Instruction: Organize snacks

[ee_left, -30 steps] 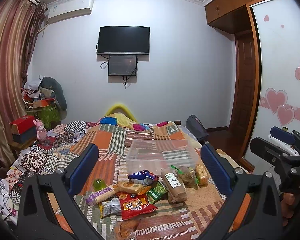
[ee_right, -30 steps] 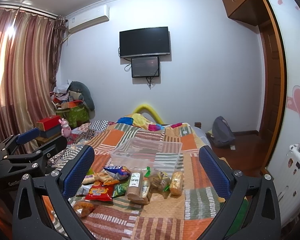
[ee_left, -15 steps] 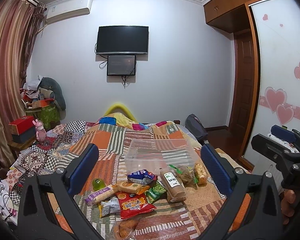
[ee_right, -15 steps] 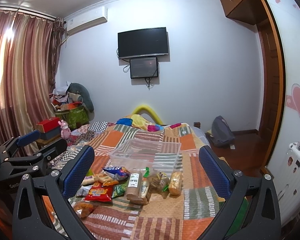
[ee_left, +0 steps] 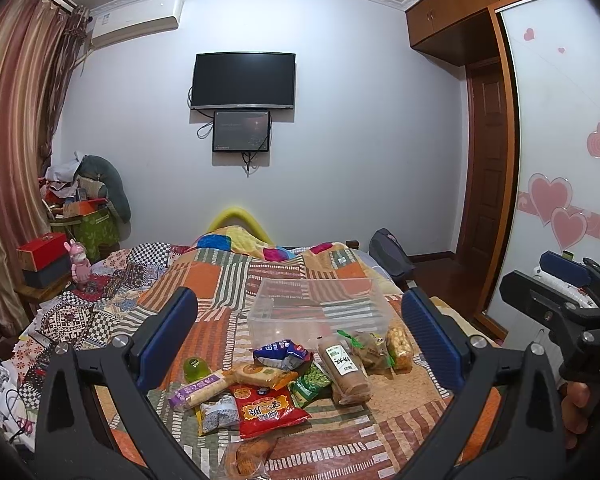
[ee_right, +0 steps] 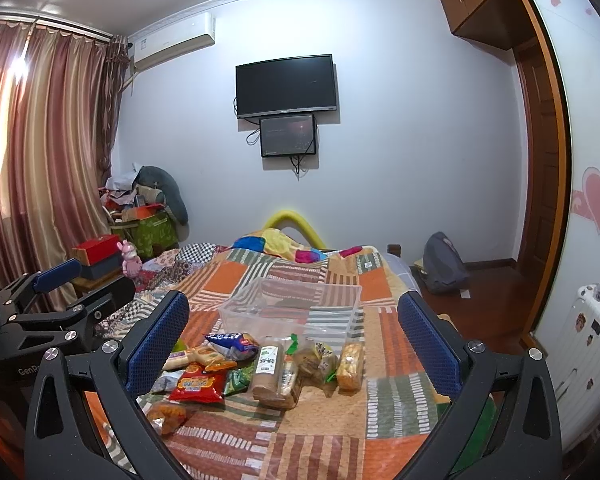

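1. Patchwork quilt (ee_left: 216, 292) in orange and stripes covers the bed, and the snacks lie in a heap on it, just ahead of me.
2. My left gripper (ee_left: 300, 332) hangs above the pile, jaws spread wide, nothing between them.
3. My right gripper (ee_right: 292, 340) does likewise, wide apart and holding nothing, over the same heap.
4. The clear plastic box (ee_left: 316, 308) sits on the quilt just behind the snacks, with nothing in it that I can see.
5. Nearest me, the red chip bag (ee_left: 266, 410) lies flat; a blue packet (ee_left: 282, 356) lies behind it, close to the box.
6. The tall brown packet (ee_left: 344, 372) with a white label lies to the right, beside the green pea bag (ee_left: 310, 384).
7. The yellow corn snack (ee_right: 350, 366) is rightmost, with a green jelly cup (ee_left: 196, 368) at the left edge.
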Motion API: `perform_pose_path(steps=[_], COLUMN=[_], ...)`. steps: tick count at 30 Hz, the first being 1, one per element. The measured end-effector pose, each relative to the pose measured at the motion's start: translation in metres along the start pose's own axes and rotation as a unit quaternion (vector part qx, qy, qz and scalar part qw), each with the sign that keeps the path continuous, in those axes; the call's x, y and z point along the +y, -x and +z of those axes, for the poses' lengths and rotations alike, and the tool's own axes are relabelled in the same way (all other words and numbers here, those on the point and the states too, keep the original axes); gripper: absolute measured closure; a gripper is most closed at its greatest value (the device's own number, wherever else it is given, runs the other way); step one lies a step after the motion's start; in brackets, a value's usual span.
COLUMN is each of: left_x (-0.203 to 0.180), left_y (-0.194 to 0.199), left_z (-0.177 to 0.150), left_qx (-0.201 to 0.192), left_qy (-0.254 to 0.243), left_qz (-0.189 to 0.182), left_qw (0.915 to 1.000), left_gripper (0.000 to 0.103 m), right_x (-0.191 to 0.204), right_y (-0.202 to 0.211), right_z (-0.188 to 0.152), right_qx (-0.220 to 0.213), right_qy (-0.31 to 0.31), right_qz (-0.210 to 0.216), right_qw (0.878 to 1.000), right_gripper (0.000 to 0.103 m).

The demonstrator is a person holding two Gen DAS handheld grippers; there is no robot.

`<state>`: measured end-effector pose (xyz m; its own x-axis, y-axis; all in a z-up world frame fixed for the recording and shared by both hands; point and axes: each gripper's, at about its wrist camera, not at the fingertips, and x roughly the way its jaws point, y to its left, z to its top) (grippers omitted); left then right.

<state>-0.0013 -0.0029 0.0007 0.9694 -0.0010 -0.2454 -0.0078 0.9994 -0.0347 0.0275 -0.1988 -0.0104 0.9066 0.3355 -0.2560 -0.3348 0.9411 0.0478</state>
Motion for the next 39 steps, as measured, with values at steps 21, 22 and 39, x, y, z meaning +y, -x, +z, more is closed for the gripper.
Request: perform_pose_path(steps=[21, 22, 39], left_x=[0.008, 0.009, 0.062], left_y=[0.001, 0.0, -0.061], left_z=[-0.002, -0.003, -0.076], left_qx=[0.003, 0.007, 0.165], left_qy=[0.007, 0.006, -0.003], left_qz=[-0.016, -0.017, 0.008], left_qw=[0.9998, 0.9998, 0.9863], left_gripper=[0.009, 0.012, 0.035], right_x=[0.001, 0.001, -0.002], right_y=[-0.003, -0.004, -0.059], right_z=[-0.002, -0.002, -0.031], right_qx=[0.002, 0.002, 0.102], right_qy=[0.001, 0.001, -0.012], right_qz=[0.004, 0.003, 0.035], right_qw=[1.0, 1.0, 0.994], right_gripper=[0.0, 0.0, 0.035])
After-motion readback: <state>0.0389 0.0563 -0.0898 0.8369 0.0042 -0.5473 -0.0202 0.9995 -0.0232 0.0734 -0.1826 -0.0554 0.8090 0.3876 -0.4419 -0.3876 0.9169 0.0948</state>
